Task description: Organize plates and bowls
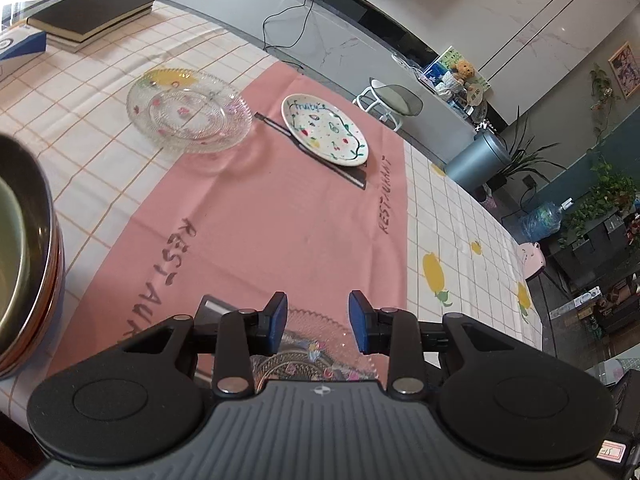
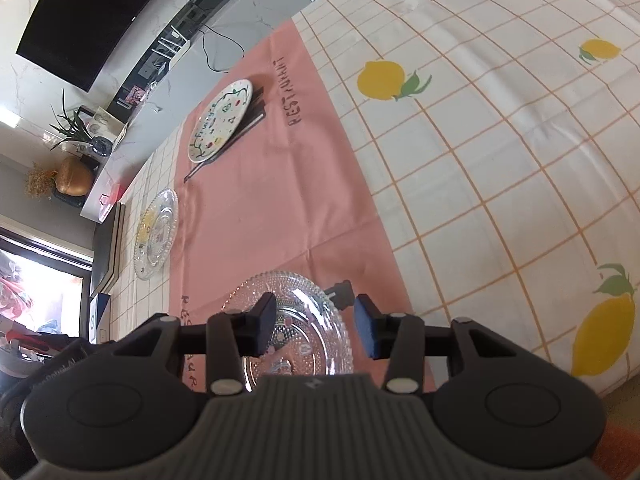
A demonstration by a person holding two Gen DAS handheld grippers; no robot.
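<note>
Both the left gripper (image 1: 318, 322) and the right gripper (image 2: 315, 326) are spread wide, holding nothing, above a near glass plate (image 2: 296, 320) on the pink mat (image 1: 248, 216). Farther off, a second glass plate (image 1: 188, 110) sits on the checked cloth (image 1: 460, 216) beside a painted plate (image 1: 324, 130); stacked bowls (image 1: 24, 248) stand at the left.

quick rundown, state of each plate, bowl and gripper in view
near glass plate: flat on pink cloth, ungripped
far glass plate: flat, empty, across cloth edge
white painted plate: tilted on dark rack, empty
stacked bowls: nested, upright
left gripper: open, over near plate
right gripper: open, over near plate
</note>
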